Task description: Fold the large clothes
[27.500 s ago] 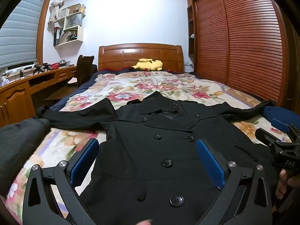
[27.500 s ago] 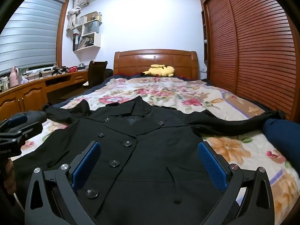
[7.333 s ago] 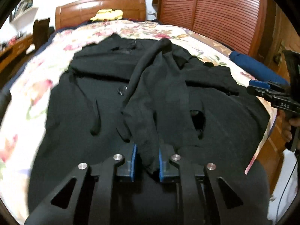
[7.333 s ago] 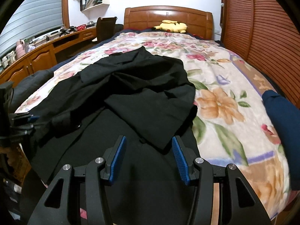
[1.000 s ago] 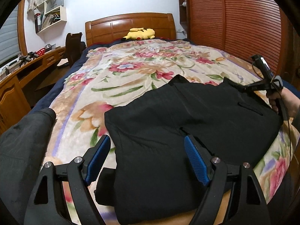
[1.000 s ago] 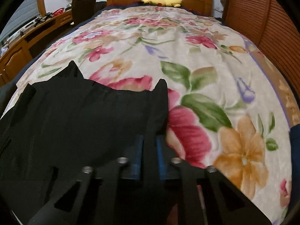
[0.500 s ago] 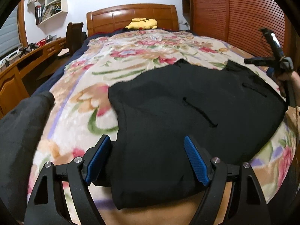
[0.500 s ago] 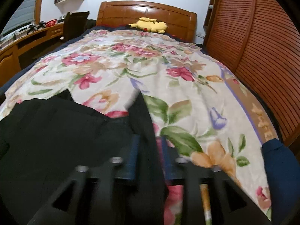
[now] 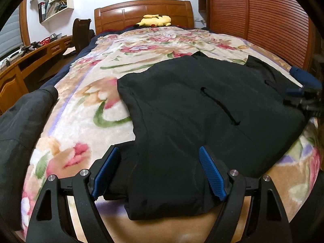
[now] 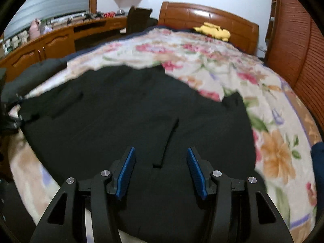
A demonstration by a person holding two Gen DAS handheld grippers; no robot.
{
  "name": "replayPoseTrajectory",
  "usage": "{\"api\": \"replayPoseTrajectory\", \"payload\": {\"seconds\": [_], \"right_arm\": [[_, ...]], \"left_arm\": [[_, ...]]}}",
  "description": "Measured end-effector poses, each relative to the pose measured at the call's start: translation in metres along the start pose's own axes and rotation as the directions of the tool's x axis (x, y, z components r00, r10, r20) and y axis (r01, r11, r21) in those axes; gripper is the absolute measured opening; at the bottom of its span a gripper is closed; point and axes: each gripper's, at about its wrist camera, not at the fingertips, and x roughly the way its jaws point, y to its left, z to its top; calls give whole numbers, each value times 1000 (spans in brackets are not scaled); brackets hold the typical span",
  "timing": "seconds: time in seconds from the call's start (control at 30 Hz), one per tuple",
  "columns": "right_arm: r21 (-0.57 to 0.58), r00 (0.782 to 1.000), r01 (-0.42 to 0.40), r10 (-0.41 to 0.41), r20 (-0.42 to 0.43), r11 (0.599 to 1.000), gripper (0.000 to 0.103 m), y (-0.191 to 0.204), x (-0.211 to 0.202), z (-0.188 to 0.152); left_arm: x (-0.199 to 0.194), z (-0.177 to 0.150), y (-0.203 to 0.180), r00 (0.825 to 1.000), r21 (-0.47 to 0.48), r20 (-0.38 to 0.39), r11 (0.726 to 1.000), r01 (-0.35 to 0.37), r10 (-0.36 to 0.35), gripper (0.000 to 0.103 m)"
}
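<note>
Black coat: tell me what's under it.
The black coat lies folded on the floral blanket, which shows all around it. Its inner folded layers and the blanket beneath are covered.

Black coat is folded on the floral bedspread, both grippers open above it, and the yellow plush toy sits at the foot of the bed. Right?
Not quite. The yellow plush toy sits at the wooden headboard, as the left wrist view shows. The black coat does lie folded on the floral bedspread, with left gripper and right gripper open.
</note>
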Motion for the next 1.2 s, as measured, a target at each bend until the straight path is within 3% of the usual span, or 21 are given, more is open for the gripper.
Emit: {"api": "replayPoseTrajectory", "payload": {"seconds": [0.1,0.2,0.33,0.5,0.8,1.2], "right_arm": [[14,999,-28,28,-45,1000,55,-4,15,-11],[9,999,11,-10,-47,1000,55,-2,11,-8],[29,999,34,-35,11,999,55,17,-8,-8],[6,997,2,-3,80,1000,55,43,-29,-18],[-2,998,15,-15,62,1000,55,50,-37,-41],[8,999,19,-20,34,1000,55,51,-40,-33]], "left_arm": [[1,-1,0,1000,-1,-1,1000,-2,2,82],[2,-2,2,1000,-13,4,1000,4,-4,83],[4,-4,7,1000,-51,7,998,28,-27,85],[3,-3,5,1000,-60,6,998,13,-12,86],[-11,-4,4,999,-85,20,996,-38,39,86],[-23,-12,15,998,-145,5,988,-57,58,86]]}}
